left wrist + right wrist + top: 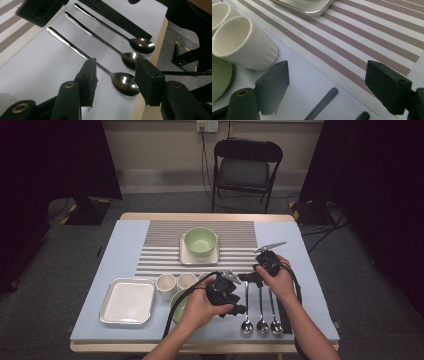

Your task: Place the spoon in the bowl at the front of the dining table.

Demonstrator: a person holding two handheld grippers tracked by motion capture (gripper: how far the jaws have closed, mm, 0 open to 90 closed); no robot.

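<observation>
Three steel spoons (261,322) lie side by side near the table's front edge, bowls toward me. In the left gripper view my left gripper (116,66) hovers low over the nearest spoon (125,83), one jaw on each side of its neck; the pads do not touch it. My left gripper (236,307) sits just left of the spoons in the high view. My right gripper (251,278) stands wide open over the spoon handle tips (322,103), beside the striped placemat (362,42), with nothing between its jaws.
Black chopsticks (120,17) lie right of the spoons. Two white cups (166,284) and a green bowl (177,306) stand left of my left hand, a white square tray (127,301) farther left. Another green bowl (201,241) sits on a square plate (186,257) on the placemat.
</observation>
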